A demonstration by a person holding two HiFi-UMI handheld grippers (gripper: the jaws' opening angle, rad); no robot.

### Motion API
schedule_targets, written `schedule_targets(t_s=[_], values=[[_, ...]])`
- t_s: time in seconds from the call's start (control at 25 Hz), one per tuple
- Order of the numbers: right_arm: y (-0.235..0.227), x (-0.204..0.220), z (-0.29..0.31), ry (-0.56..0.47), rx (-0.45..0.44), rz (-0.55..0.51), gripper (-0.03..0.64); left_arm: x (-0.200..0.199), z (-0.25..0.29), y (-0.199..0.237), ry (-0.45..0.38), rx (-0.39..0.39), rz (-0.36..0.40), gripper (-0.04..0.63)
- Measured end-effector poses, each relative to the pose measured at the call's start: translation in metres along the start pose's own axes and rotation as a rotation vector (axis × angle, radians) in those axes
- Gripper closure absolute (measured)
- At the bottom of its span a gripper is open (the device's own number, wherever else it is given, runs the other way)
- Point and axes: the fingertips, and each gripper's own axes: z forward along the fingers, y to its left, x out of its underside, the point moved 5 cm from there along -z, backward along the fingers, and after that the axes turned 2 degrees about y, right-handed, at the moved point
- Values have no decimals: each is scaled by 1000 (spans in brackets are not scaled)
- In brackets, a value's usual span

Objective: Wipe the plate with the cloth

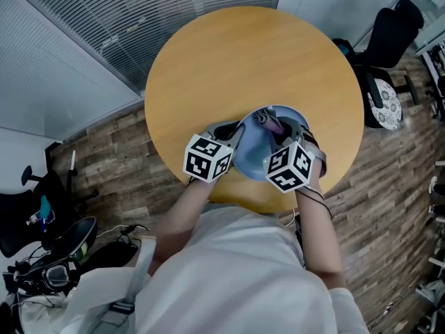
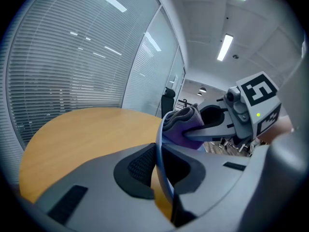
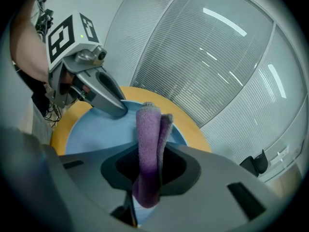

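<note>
A light blue plate (image 1: 259, 152) is held tilted over the near edge of the round wooden table (image 1: 243, 54). My left gripper (image 1: 235, 136) is shut on the plate's left rim (image 2: 160, 154), which passes edge-on between its jaws. My right gripper (image 1: 278, 132) is shut on a folded purple cloth (image 3: 147, 153), whose upper end (image 1: 266, 120) lies against the plate's face (image 3: 91, 132). In the left gripper view the cloth (image 2: 181, 124) shows beyond the rim, with the right gripper (image 2: 212, 129) behind it. The right gripper view shows the left gripper (image 3: 113, 105) clamped at the plate's far edge.
The tabletop (image 2: 82, 129) beyond the plate is bare wood. Window blinds (image 1: 139, 19) run behind the table. A black office chair (image 1: 386, 54) stands at the right, and bags and gear (image 1: 49, 256) lie on the wood floor at the lower left.
</note>
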Motion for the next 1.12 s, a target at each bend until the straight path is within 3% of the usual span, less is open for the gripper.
schedule_targets(t_s=[0.56,1.12], values=[[26,-17,3,-40,-68,-37,525,0,-3,4,-7,0,-11,566],[7,4,2,-9,-31,56,525,0,-6,6,-36,15,-30,566]])
